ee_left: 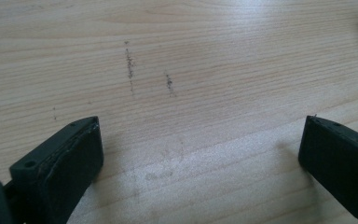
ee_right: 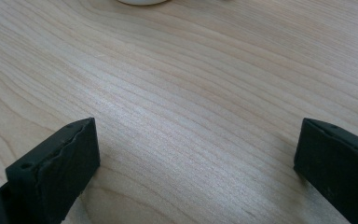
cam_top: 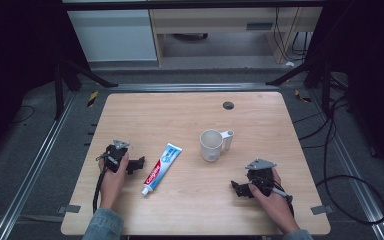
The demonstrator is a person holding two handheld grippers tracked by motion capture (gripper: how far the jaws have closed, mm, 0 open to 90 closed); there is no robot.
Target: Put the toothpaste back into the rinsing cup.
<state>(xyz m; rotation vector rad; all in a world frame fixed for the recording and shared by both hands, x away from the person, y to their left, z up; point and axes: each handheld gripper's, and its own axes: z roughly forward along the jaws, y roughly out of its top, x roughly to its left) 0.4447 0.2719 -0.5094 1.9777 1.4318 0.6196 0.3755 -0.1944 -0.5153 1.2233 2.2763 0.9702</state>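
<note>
The counter point(cam_top: 195, 200) carries two things in the middle of the frame: a white cup point(cam_top: 211, 145), upright, right of centre, and a toothpaste tube point(cam_top: 161, 168) lying flat, left of centre. The left gripper point(cam_top: 139, 163) rests just left of the tube, the right gripper point(cam_top: 236, 188) at lower right, below the cup. Both have their fingers point(ee_left: 70, 163) released, with only bare wood between them. I judge that no grasp is begun; next, the left gripper must reach the tube and clench on it.
</note>
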